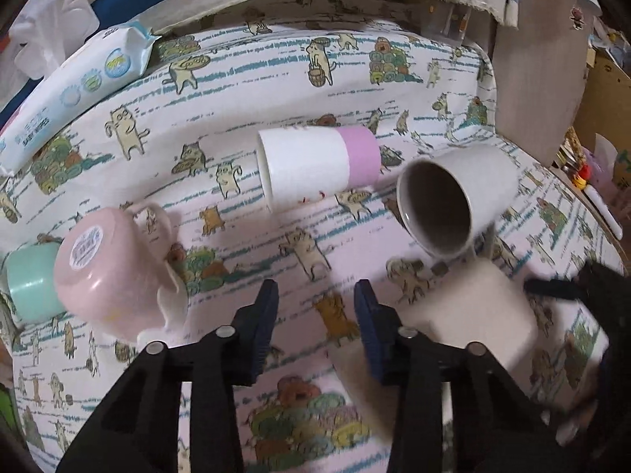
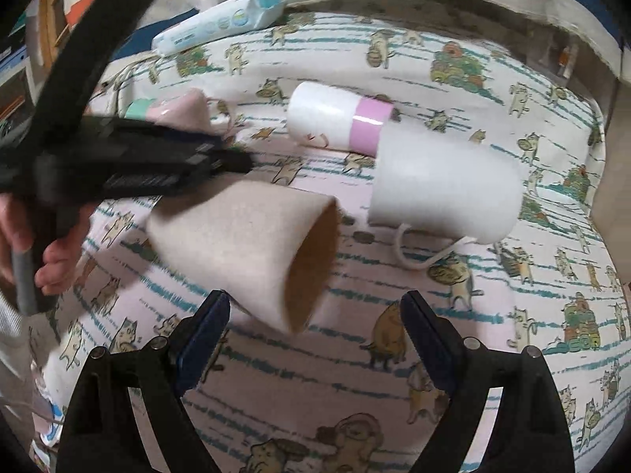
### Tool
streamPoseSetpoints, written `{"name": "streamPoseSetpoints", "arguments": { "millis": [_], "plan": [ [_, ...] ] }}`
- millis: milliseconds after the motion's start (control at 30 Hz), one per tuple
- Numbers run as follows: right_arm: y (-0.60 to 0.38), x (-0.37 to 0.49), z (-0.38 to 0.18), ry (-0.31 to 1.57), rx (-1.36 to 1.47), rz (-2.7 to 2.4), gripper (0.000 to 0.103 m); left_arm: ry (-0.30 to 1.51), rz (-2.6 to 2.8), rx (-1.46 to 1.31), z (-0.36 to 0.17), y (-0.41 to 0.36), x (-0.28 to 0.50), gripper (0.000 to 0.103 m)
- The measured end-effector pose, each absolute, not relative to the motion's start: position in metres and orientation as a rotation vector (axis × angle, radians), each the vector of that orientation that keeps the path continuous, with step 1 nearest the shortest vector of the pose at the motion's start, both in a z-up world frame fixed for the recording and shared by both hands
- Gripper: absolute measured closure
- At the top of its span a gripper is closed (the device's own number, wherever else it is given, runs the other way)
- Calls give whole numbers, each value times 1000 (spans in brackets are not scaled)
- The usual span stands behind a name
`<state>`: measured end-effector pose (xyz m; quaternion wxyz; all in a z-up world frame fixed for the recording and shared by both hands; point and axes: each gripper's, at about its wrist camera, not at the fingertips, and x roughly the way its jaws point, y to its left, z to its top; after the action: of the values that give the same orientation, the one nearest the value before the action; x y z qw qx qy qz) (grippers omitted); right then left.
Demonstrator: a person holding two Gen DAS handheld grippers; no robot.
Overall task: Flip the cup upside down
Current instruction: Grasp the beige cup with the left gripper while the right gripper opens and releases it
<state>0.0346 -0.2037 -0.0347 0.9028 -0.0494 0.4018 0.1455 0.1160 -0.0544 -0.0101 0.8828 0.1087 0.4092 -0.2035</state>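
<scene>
Cat-print cloth (image 2: 453, 335) under both claws. Right gripper (image 2: 315, 339) spread wide, holding nothing; blurred beige cup (image 2: 244, 244) lies tipped just ahead of its left finger, mouth facing right. Left gripper (image 1: 315, 315) also released, white mug (image 1: 453, 205) ahead-right on its side.

Glossy white ceramic mug (image 1: 453, 201); glossy white tumbler with pink band (image 1: 319, 167), smooth; smooth pink plastic-looking cup (image 1: 106, 272); matt beige paper-like cup (image 2: 244, 244); printed cat-pattern cloth (image 1: 276, 79); shiny plastic wipes pack (image 1: 75, 90).

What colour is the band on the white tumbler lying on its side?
Pink, at one end of the white tumbler; the left wrist view shows it best.
</scene>
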Motion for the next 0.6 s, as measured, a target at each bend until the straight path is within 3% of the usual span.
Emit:
{"name": "streamPoseSetpoints", "arguments": {
  "millis": [500, 600],
  "plan": [
    [-223, 56, -36, 809, -11, 306, 13, 864, -426, 103, -17, -24, 69, 69],
    [-229, 50, -31, 761, 8, 351, 13, 832, -411, 70, -17, -21, 58, 62]
  ]
}}
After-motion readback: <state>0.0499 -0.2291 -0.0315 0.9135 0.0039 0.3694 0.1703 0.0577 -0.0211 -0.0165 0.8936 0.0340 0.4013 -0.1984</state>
